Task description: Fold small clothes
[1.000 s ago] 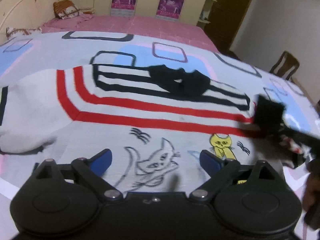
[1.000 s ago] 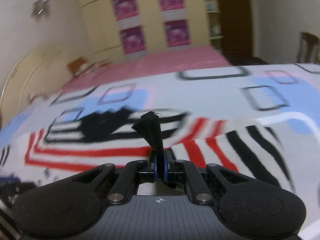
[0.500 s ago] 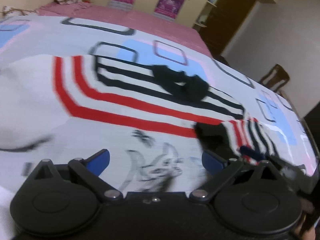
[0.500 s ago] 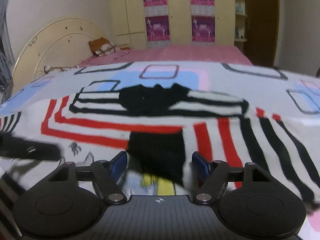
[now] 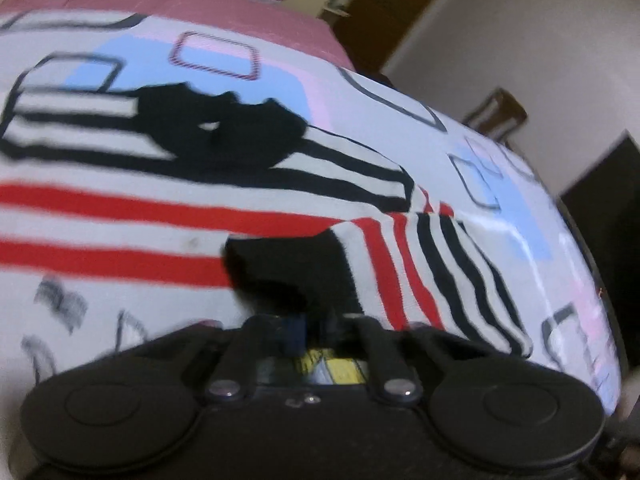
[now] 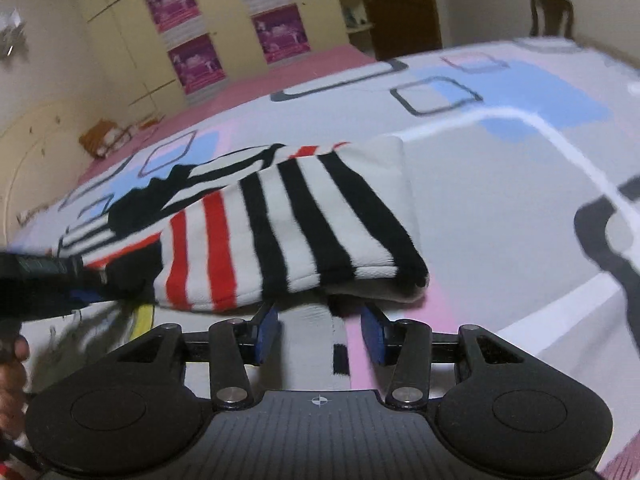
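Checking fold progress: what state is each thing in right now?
Striped sweater: spread flat on the bed.
Sleeve: folded over the body.
Black cuff: pinched by left gripper.
Left gripper: jaws shut on cuff.
Right gripper: jaws open, empty, just short of the sleeve fold.

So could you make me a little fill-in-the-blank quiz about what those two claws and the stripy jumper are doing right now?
1. The left gripper is shut on the ____ cuff of the sleeve.
2. The right gripper has its jaws ____.
3. Beside its black stripes, the sleeve has ____ ones.

Missing words: black; open; red.
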Motion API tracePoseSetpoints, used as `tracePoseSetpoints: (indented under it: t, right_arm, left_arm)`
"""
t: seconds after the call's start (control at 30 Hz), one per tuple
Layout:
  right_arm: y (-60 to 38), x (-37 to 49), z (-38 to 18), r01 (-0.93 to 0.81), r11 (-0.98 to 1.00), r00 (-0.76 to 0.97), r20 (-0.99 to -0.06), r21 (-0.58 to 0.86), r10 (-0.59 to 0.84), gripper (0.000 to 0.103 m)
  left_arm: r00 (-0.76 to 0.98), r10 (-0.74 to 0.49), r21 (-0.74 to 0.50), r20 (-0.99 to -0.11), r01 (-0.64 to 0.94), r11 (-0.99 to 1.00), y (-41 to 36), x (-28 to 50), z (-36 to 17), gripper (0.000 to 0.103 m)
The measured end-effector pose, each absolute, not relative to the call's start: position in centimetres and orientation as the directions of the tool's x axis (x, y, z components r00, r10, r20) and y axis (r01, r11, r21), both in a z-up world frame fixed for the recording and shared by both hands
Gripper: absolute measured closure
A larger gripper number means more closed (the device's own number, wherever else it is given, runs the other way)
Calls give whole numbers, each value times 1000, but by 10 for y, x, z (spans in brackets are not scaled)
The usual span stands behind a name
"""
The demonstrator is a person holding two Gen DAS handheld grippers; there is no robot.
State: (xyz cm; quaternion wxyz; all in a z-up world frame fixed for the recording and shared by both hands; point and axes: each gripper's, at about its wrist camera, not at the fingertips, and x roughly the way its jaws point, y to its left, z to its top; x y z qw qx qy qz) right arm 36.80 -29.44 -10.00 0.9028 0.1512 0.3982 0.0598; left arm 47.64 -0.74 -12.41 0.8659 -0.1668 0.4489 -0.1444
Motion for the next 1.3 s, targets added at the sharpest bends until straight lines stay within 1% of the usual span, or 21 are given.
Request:
tracePoseSetpoints:
  t: [0.17, 0.2, 0.23, 0.27, 0.33, 0.43, 0.67, 0.73, 0.77, 0.8, 0.83, 0.87, 0.9, 0.93, 0.97, 1.0, 1.03, 1.13, 1.23, 1.27, 1.3]
  right_arm:
    - [-291, 379, -103, 20, 961, 678, -710, 276, 190, 57]
    - [-289, 381, -104, 19, 966, 680, -712, 257, 176, 67]
    - [-288, 382, -105, 20, 972, 680, -716, 234, 159, 74]
    - [-288, 383, -106, 19, 972, 680, -716, 232, 157, 75]
    - [-290, 383, -107, 13, 972, 682, -713, 235, 163, 80]
    - [-286, 382, -110, -5, 976, 686, -710, 217, 161, 80]
    - [-283, 383, -109, -24, 980, 678, -717, 197, 161, 81]
    - [-285, 382, -105, -49, 979, 669, -721, 200, 181, 80]
    - [-290, 379, -101, -55, 977, 675, -714, 205, 188, 76]
    - [-294, 375, -96, -52, 976, 689, -700, 211, 188, 54]
    - [-300, 370, -90, -43, 974, 712, -677, 221, 185, 39]
    - [-308, 367, -83, -40, 969, 741, -644, 244, 192, 39]
    - [-313, 369, -79, -42, 963, 750, -629, 265, 206, 39]
    - [-317, 377, -76, -38, 959, 751, -624, 281, 213, 39]
    - [-321, 389, -75, -31, 954, 753, -621, 297, 217, 39]
    - [-325, 403, -74, -26, 945, 755, -614, 325, 232, 43]
    - [-328, 417, -74, -23, 932, 757, -603, 363, 253, 51]
    - [-333, 466, -81, -24, 905, 749, -591, 425, 298, 53]
    - [-336, 510, -98, -13, 884, 708, -620, 468, 338, 53]
    - [-338, 519, -104, -9, 873, 693, -627, 487, 357, 54]
    - [-340, 528, -110, -5, 860, 675, -633, 510, 379, 66]
  left_arm:
    - [664, -369, -370, -650, 147, 917, 17, 465, -83, 98]
    - [680, -351, -355, -644, 141, 924, 26, 462, -78, 98]
    - [696, -315, -327, -645, 121, 937, 40, 458, -74, 98]
    - [707, -281, -307, -649, 95, 947, 54, 456, -74, 98]
    - [702, -218, -270, -678, 38, 962, 80, 455, -82, 98]
    - [683, -219, -293, -697, 7, 956, 96, 455, -96, 98]
    - [661, -202, -290, -723, -25, 957, 94, 447, -120, 98]
    - [659, -205, -286, -723, -15, 958, 97, 443, -122, 95]
    - [658, -200, -280, -726, -17, 960, 98, 442, -121, 82]
    - [663, -186, -269, -725, -24, 963, 99, 440, -117, 64]
    - [681, -165, -253, -713, -31, 967, 101, 437, -112, 53]
    - [705, -146, -240, -695, -36, 970, 103, 435, -108, 32]
    - [719, -138, -233, -682, -34, 972, 105, 437, -106, 30]
    - [712, -145, -235, -688, -29, 972, 105, 442, -106, 35]
    - [693, -166, -252, -702, -24, 968, 107, 450, -109, 53]
    - [681, -177, -268, -711, -29, 963, 108, 458, -112, 63]
    - [667, -170, -269, -725, -47, 962, 109, 465, -116, 63]
    - [653, -150, -262, -742, -76, 962, 109, 478, -121, 59]
    - [653, -130, -237, -746, -78, 968, 103, 481, -122, 61]
    - [657, -120, -225, -744, -77, 971, 102, 480, -123, 69]
    - [661, -111, -207, -742, -69, 976, 100, 480, -125, 86]
